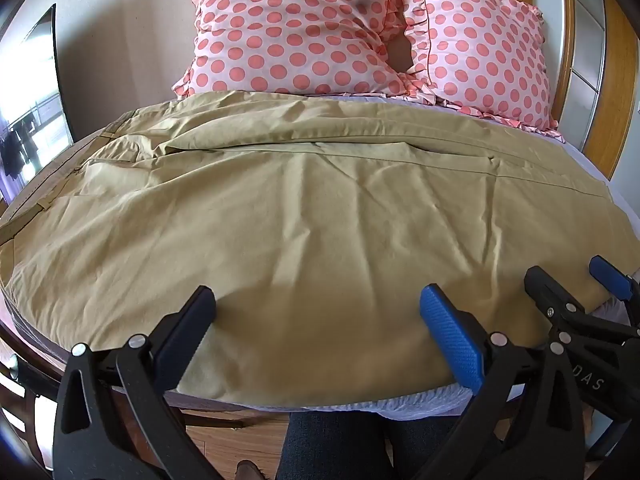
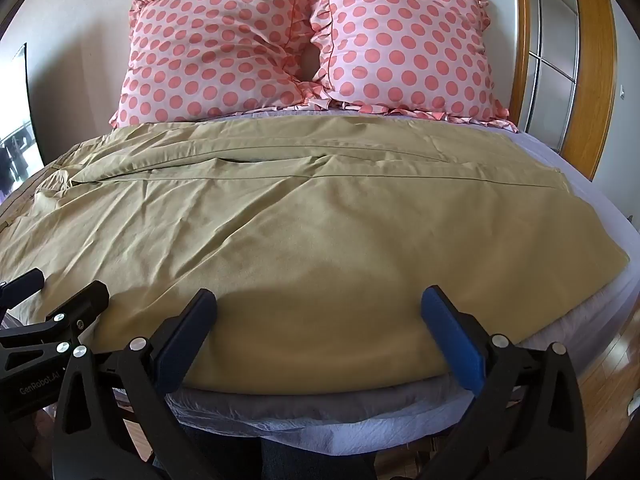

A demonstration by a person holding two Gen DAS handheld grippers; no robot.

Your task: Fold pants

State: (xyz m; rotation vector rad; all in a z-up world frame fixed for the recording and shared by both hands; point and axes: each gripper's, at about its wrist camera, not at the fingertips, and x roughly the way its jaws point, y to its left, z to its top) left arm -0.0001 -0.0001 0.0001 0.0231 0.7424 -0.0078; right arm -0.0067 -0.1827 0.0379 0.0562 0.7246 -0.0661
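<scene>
Jaws on both grippers spread wide, gripping nothing: left gripper (image 1: 318, 320) and right gripper (image 2: 319, 320) hover side by side over the near edge of the khaki pants (image 1: 320, 208). Pants lie flat ahead of the jaws, sideways across the bed (image 2: 592, 216). Polka-dot pillows (image 2: 304, 44) sit beyond them.

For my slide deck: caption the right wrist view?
Both open grippers, right and left, hover at the near edge of tan cotton pants spread across a bed.
</scene>
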